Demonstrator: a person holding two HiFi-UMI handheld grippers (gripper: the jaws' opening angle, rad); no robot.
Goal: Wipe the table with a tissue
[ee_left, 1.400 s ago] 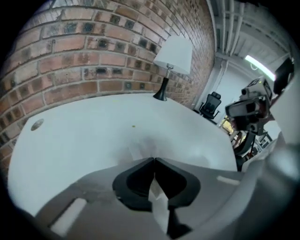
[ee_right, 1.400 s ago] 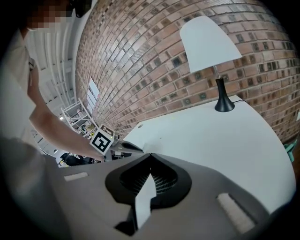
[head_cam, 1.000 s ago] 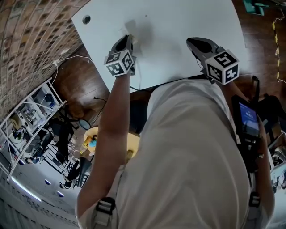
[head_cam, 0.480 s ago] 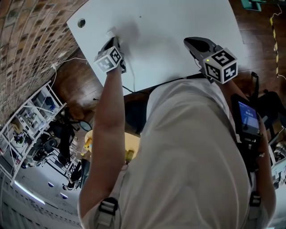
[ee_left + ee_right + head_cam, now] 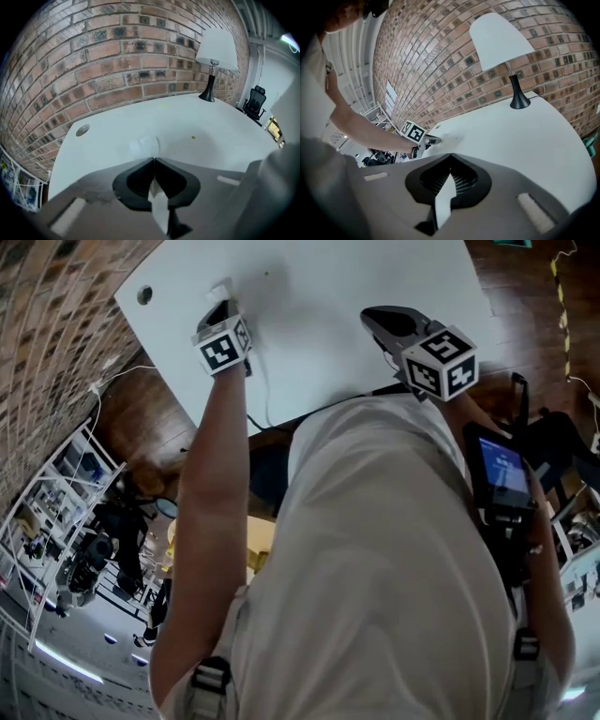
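A crumpled white tissue (image 5: 221, 288) (image 5: 145, 146) lies pressed on the white table (image 5: 319, 296) (image 5: 187, 122) near its far left corner. My left gripper (image 5: 217, 307) (image 5: 153, 160) is shut on it, and the tissue sticks out just past the closed tips. The right gripper view shows the left gripper (image 5: 425, 138) low on the table top. My right gripper (image 5: 377, 317) (image 5: 450, 154) hovers over the near right part of the table, jaws shut, with nothing between them.
A round cable hole (image 5: 143, 295) (image 5: 82, 130) sits in the table corner close to the tissue. A black lamp with a white shade (image 5: 214, 56) (image 5: 502, 44) stands at the far end by the brick wall (image 5: 117, 56). A cable (image 5: 251, 390) hangs off the near edge.
My left gripper has slid the tissue across the table toward the left corner with the cable hole. The right gripper has stayed roughly where it was.
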